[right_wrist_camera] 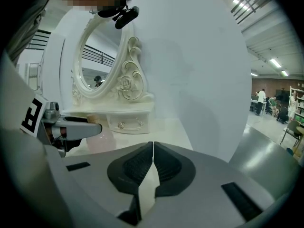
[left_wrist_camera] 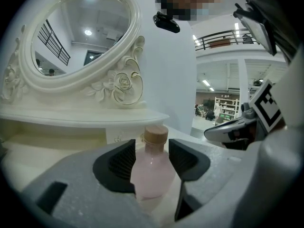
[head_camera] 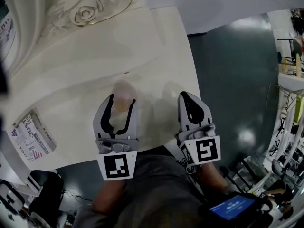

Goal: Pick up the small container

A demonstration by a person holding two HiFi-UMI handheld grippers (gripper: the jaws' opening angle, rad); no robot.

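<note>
The small container (head_camera: 122, 100) is a pale pink bottle (left_wrist_camera: 151, 172) with a cork top, standing upright on the white dressing table (head_camera: 71, 70). My left gripper (head_camera: 122, 98) has its jaws wide around it, and both dark pads (left_wrist_camera: 118, 163) touch the bottle's sides. In the left gripper view the bottle fills the gap of the left gripper (left_wrist_camera: 152, 158). My right gripper (head_camera: 190, 99) hovers just to the right of it, near the table's front right corner, shut with nothing in it. Its pads (right_wrist_camera: 137, 167) meet edge to edge.
An ornate white oval mirror (head_camera: 90, 4) stands at the back of the table, with a small drawer (right_wrist_camera: 126, 124) under it. A printed box (head_camera: 31, 137) lies at the table's left front. The table's right edge drops to the grey floor (head_camera: 237, 80).
</note>
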